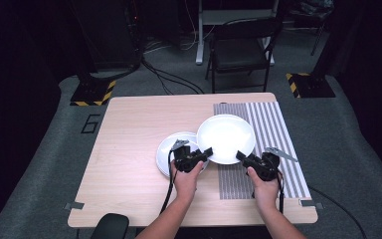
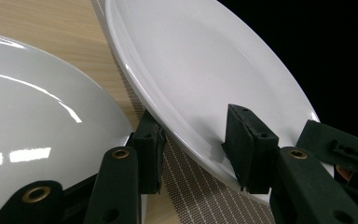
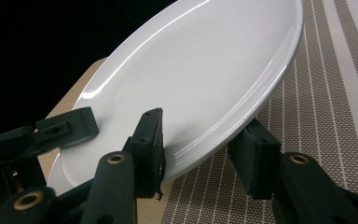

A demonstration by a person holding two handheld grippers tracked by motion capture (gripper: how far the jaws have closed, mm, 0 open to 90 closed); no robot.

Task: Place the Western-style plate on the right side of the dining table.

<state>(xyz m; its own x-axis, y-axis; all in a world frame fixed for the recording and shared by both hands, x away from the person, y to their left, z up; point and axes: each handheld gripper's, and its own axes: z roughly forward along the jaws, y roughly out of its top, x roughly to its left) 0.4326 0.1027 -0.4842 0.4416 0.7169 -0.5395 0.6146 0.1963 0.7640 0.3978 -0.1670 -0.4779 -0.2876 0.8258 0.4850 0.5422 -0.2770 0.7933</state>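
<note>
A large white plate (image 1: 226,138) hangs tilted above the table, gripped at its near rim from both sides. My left gripper (image 1: 209,151) is shut on its left near edge; in the left gripper view (image 2: 198,140) one jaw sits under the rim and one on top of the plate (image 2: 205,70). My right gripper (image 1: 238,156) is shut on the right near edge, its jaws (image 3: 203,147) clamping the plate (image 3: 205,60) the same way. A second white plate (image 1: 171,149) lies flat on the table below and to the left, partly under the lifted one.
A brown-and-white striped placemat (image 1: 273,124) covers the right part of the light wooden table (image 1: 129,139). A black chair (image 1: 241,50) stands beyond the far edge. A dark round object (image 1: 110,226) sits at the near left edge.
</note>
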